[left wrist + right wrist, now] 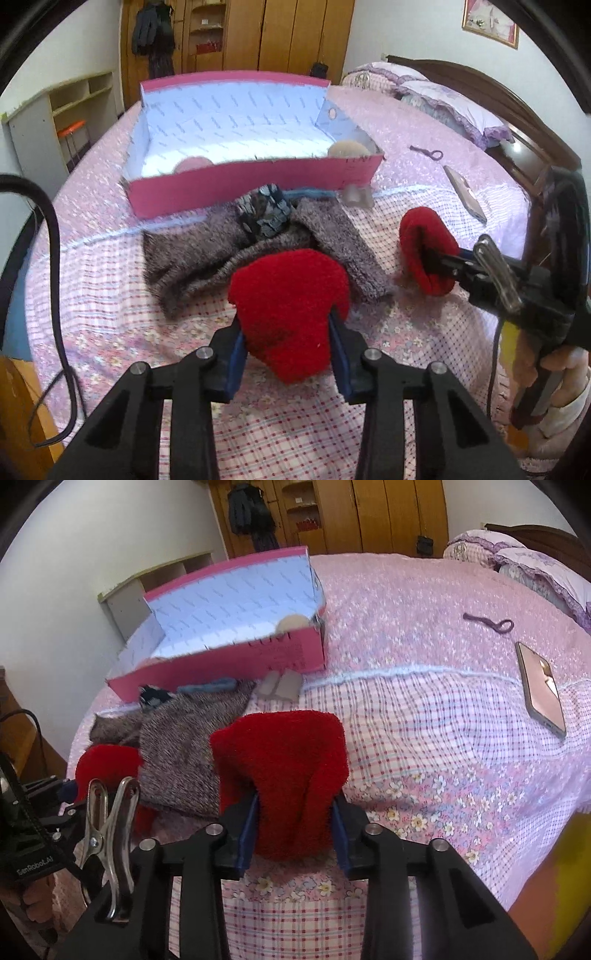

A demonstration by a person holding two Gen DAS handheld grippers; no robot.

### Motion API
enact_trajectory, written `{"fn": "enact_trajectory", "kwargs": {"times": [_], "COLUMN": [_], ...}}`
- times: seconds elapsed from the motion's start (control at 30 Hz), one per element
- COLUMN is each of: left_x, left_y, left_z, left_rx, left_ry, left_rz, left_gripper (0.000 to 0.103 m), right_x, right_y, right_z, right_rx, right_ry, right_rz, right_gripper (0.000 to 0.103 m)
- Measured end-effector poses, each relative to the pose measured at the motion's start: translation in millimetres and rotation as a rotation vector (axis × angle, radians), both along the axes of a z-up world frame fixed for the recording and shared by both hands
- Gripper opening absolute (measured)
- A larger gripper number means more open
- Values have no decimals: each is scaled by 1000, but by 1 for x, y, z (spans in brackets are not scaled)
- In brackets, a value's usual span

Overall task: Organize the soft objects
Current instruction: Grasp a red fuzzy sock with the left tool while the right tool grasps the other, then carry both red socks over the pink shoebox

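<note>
A fuzzy red sock (291, 314) sits pinched between the blue pads of my left gripper (286, 332), just above the bed. A second red sock (284, 771) is pinched the same way in my right gripper (295, 812), which the left wrist view shows off to the right (432, 262). Between them a pile of grey fuzzy socks (258, 258) lies on the bedspread, with a dark patterned sock (266, 214) on top. Behind the pile stands an open pink box (251, 184) holding two pale round soft items (349, 147).
A phone (541, 690) and a purple hair tie (491, 624) lie on the bedspread to the right. A small pale item (280, 686) rests at the box's corner. Pillows (443, 99) are at the headboard. A black cable (55, 258) hangs at the left edge.
</note>
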State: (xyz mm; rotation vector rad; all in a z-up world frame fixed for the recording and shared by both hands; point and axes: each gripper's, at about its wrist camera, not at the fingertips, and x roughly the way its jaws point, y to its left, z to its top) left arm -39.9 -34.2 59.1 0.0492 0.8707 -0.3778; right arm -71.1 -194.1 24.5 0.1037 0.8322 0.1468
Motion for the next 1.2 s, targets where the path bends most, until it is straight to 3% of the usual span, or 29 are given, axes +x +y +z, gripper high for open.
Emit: {"fn": "enact_trajectory", "kwargs": {"times": [0.6,0.9,1.2], "left_x": [-3,33,85], "left_y": [27,41,46], "left_z": [51,76,94], "left_rx": [-41,-46,-32], "left_ry": [-145,-182,-200], "left_rz": [36,76,98], "left_gripper": [40,40,40], "right_x": [-10,7,58], "right_y": [30,37,42], "right_z": [37,57,83], "right_rx": [-3,-16,-48], "right_ry": [-85,-103,-132], "right_rz": [73,101,137], "right_gripper": [34,34,34]}}
